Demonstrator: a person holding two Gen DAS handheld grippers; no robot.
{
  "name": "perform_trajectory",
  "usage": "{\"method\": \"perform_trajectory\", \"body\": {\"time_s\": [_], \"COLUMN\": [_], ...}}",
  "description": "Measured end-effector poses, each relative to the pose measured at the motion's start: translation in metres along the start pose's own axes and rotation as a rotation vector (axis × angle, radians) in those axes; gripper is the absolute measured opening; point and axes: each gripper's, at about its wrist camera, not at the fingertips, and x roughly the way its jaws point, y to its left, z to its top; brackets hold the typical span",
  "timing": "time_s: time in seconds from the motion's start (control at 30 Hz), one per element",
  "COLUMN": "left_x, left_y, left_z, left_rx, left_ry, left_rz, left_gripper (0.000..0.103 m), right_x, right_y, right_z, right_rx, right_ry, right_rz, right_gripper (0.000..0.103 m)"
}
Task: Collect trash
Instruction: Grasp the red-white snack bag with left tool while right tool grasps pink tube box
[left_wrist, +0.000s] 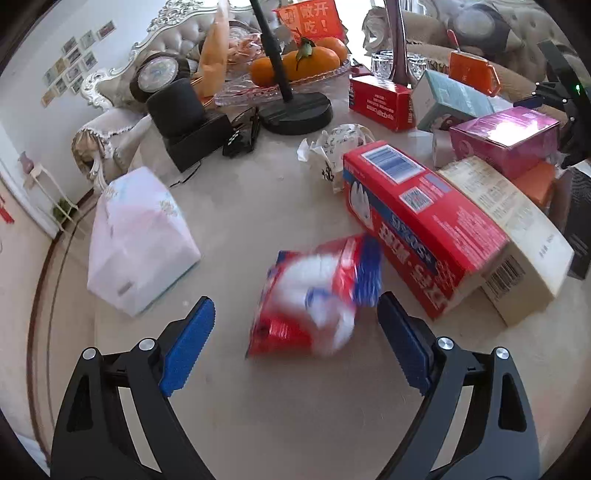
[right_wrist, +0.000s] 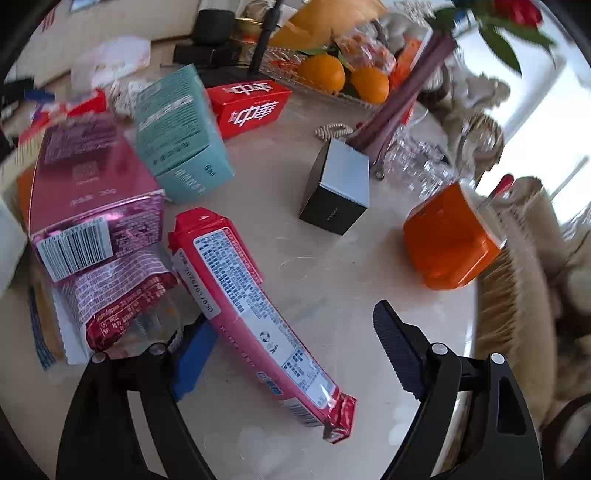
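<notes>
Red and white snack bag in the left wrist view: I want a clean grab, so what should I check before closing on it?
1. Left gripper open: ok.
2. Red and white snack bag between the fingers: ok.
3. Bag lying still: cannot tell, it is blurred.
4. Bag apart from the long red box: not ok, its blue edge is at the box.
5. Right gripper open, holding nothing: ok.

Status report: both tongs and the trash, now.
Left tongs open around blurred red-and-white plastic wrapper. Right tongs open over long pink foil snack packet. Long red cardboard box crowds wrapper.
</notes>
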Motion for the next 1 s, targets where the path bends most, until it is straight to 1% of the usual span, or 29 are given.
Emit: {"method": "perform_trajectory", "body": {"time_s": [0.1, 0.17, 0.23, 0.27, 0.3, 0.33, 0.4, 0.43, 0.47, 0.5, 0.53, 0.6, 0.67, 0.73, 0.77, 0.83, 0.9, 1.0], "left_x": [0.008, 0.013, 0.017, 0.017, 0.017, 0.016, 0.012, 0.01, 0.007, 0.001, -0.002, -0.009, -0.011, -0.012, -0.015, -0.024, -0.043, -0.084], "left_y": [0.004, 0.007, 0.013, 0.014, 0.013, 0.013, 0.014, 0.016, 0.019, 0.022, 0.025, 0.026, 0.024, 0.023, 0.024, 0.025, 0.021, 0.011], "left_z": [0.008, 0.01, 0.009, 0.008, 0.007, 0.005, 0.003, 0.002, -0.001, -0.002, -0.004, -0.008, -0.012, -0.017, -0.018, -0.021, -0.024, -0.034], "left_rx": [-0.031, -0.071, -0.16, -0.179, -0.195, -0.212, -0.236, -0.262, -0.29, -0.315, -0.336, -0.361, -0.362, -0.389, -0.405, -0.449, -0.446, -0.434], "left_ry": [0.012, 0.028, 0.038, 0.041, 0.044, 0.039, 0.036, 0.034, 0.027, 0.008, 0.001, -0.003, 0.003, -0.005, -0.008, -0.031, -0.063, -0.129], "left_rz": [-0.017, -0.046, -0.146, -0.16, -0.14, -0.128, -0.113, -0.123, -0.135, -0.14, -0.152, -0.176, -0.171, -0.169, -0.171, -0.201, -0.214, -0.237], "left_gripper": [0.087, 0.087, 0.087, 0.086, 0.077, 0.067, 0.055, 0.052, 0.049, 0.043, 0.041, 0.04, 0.04, 0.038, 0.038, 0.038, 0.038, 0.038], "right_x": [0.003, 0.005, 0.007, 0.008, 0.009, 0.007, 0.004, 0.001, -0.001, -0.004, -0.008, -0.018, -0.025, -0.027, -0.028, -0.038, -0.053, -0.093], "right_y": [-0.007, -0.014, -0.02, -0.024, -0.027, -0.029, -0.032, -0.035, -0.035, -0.034, -0.035, -0.036, -0.04, -0.042, -0.046, -0.045, -0.042, -0.028], "right_z": [-0.001, -0.002, -0.004, -0.006, -0.008, -0.01, -0.013, -0.016, -0.019, -0.02, -0.023, -0.031, -0.04, -0.049, -0.055, -0.065, -0.074, -0.09], "right_rx": [0.05, 0.102, 0.154, 0.195, 0.225, 0.255, 0.297, 0.333, 0.35, 0.357, 0.371, 0.415, 0.484, 0.542, 0.57, 0.631, 0.666, 0.693], "right_ry": [-0.004, 0.0, 0.002, 0.003, 0.002, 0.0, -0.002, -0.003, -0.003, -0.004, -0.006, -0.021, -0.036, -0.036, -0.039, -0.076, -0.119, -0.197], "right_rz": [0.039, 0.074, 0.124, 0.168, 0.198, 0.191, 0.199, 0.233, 0.247, 0.245, 0.24, 0.263, 0.312, 0.313, 0.33, 0.363, 0.402, 0.455], "right_gripper": [0.079, 0.078, 0.071, 0.063, 0.054, 0.05, 0.034, 0.031, 0.029, 0.027, 0.026, 0.023, 0.021, 0.021, 0.02, 0.021, 0.021, 0.021]}}
